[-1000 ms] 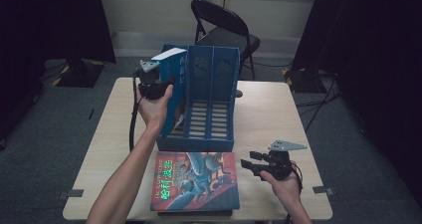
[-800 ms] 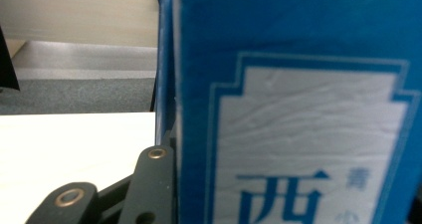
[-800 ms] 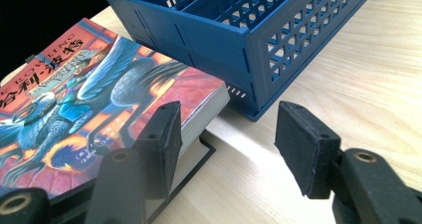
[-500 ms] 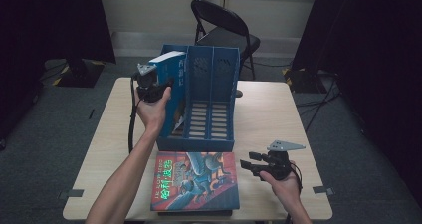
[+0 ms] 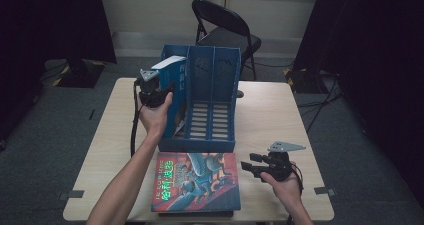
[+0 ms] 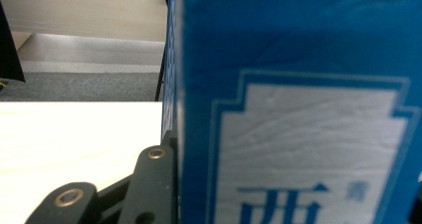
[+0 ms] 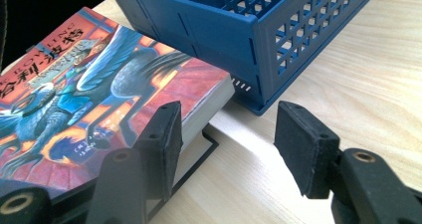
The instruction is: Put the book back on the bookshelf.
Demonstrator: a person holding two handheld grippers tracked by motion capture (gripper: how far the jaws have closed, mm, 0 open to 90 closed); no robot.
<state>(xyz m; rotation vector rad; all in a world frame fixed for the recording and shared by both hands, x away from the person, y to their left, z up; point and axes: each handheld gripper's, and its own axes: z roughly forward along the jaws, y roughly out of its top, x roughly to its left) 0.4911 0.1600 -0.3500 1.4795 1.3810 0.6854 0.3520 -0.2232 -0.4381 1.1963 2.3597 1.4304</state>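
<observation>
Barely anything shifts in the last sec: left gripper [image 5: 156,91] stays clamped on a blue book [image 5: 172,77], held upright at the leftmost slot of the blue file rack [image 5: 210,110], approx. halfway in. Right gripper [image 5: 252,167] waits w/ jaws apart beside 2 stacked books [image 5: 196,182], gripping nothing.

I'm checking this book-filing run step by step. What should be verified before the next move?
1. Left tongs grip the blue book: ok, jaws clamp it.
2. Blue book is over the file rack's leftmost slot: ok.
3. Book fully seated in the slot: not ok, its top stands above the rim.
4. Right tongs free: ok, open, empty.
5. Colourful book flat for pickup: ok.
</observation>
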